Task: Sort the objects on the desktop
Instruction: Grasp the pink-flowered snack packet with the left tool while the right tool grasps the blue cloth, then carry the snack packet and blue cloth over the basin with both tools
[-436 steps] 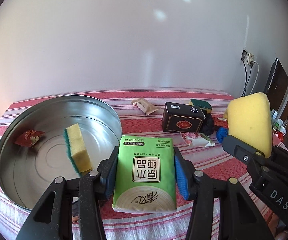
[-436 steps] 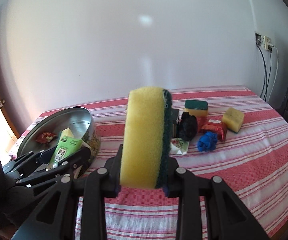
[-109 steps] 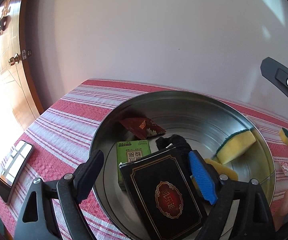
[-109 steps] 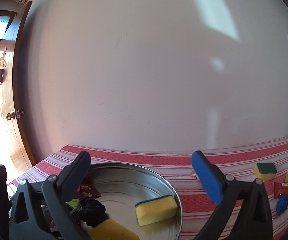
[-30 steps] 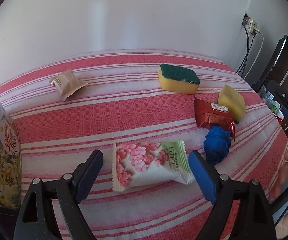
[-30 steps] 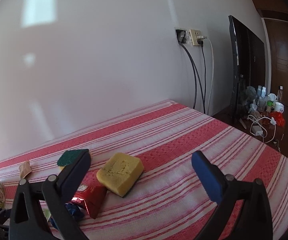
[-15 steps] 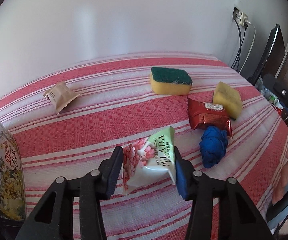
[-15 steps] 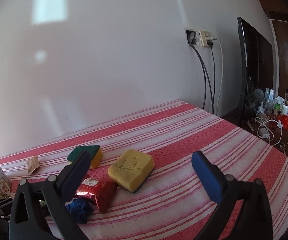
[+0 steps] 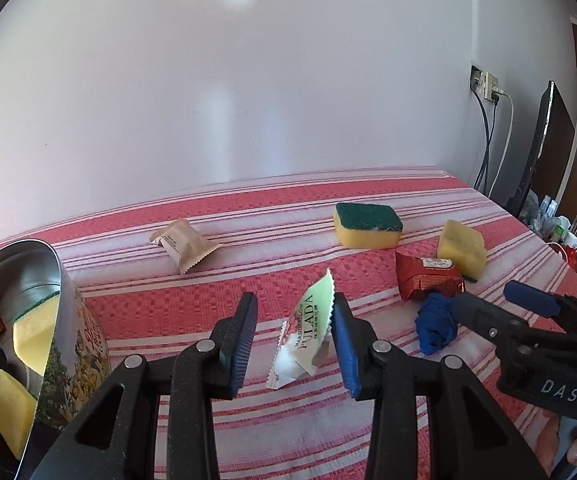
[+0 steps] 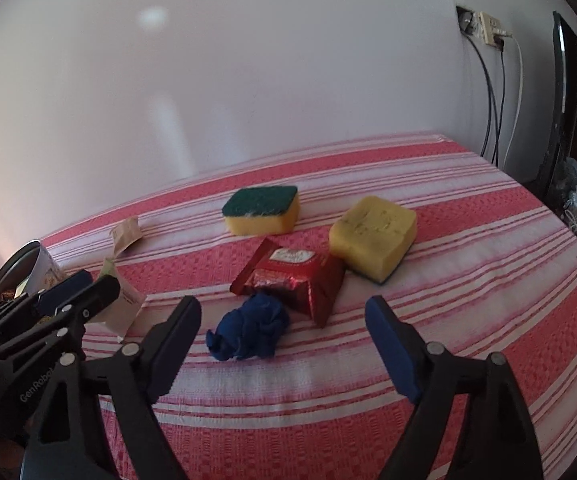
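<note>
Now the marshmallow packet (image 9: 303,340) at lower centre is clenched edgewise by the closing left tongs (image 9: 293,344), ready for the tin (image 9: 74,344); the right tongs (image 10: 284,344), empty, are being narrowed around the blue cloth ball (image 10: 248,338).

Ahead of my right hand-held gripper (image 10: 280,338) the blue cloth (image 10: 248,332) and red packet (image 10: 294,280) blocked the tabletop (image 10: 488,280); to their right it lay bare. The metal tin (image 9: 48,320) walled my left.
</note>
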A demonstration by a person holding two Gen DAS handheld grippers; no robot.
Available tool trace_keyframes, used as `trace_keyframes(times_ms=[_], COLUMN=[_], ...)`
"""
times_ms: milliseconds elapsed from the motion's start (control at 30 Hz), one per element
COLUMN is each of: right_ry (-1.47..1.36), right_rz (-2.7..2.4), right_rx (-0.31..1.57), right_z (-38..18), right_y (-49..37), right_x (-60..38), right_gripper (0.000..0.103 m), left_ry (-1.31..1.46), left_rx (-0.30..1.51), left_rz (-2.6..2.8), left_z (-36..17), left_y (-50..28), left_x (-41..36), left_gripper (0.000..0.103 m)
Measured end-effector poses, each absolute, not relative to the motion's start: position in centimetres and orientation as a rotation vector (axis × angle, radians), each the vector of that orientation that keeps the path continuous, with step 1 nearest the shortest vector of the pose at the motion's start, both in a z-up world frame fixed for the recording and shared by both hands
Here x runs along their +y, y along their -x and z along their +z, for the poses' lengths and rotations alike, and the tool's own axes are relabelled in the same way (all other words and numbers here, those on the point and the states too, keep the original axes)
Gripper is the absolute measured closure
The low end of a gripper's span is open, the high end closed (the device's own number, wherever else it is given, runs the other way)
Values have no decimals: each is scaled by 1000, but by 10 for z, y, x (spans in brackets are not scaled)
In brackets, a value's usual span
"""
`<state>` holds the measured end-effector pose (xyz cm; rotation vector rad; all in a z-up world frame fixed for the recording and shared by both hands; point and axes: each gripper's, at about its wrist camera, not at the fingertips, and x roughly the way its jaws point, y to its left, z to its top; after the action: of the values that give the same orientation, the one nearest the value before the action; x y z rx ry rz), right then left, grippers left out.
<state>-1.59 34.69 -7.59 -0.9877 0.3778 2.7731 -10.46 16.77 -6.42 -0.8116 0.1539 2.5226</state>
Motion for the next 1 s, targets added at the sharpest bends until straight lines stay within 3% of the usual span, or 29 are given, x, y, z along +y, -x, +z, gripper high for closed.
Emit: trace_keyframes(times_ms=[100, 300, 400, 567, 1000], right_ry=[1096, 1231, 1247, 1221, 841], right_rz=[2761, 2682, 2659, 2653, 2640], right_rx=[375, 296, 249, 223, -7], right_z=[-85, -99, -101, -99, -67], right_y=[28, 49, 51, 51, 18], right_x=[339, 329, 326, 325, 301], right_gripper=[35, 39, 57, 57, 57], left_ry=[800, 783, 794, 792, 776], left_rx=[146, 186, 179, 173, 125], left_rz=[2538, 2557, 2551, 2548, 2553], left_z=[-61, -63, -63, -63, -60], left_y=[103, 101, 102, 102, 99], left_x=[166, 169, 168, 167, 162], left_gripper=[66, 66, 66, 66, 66])
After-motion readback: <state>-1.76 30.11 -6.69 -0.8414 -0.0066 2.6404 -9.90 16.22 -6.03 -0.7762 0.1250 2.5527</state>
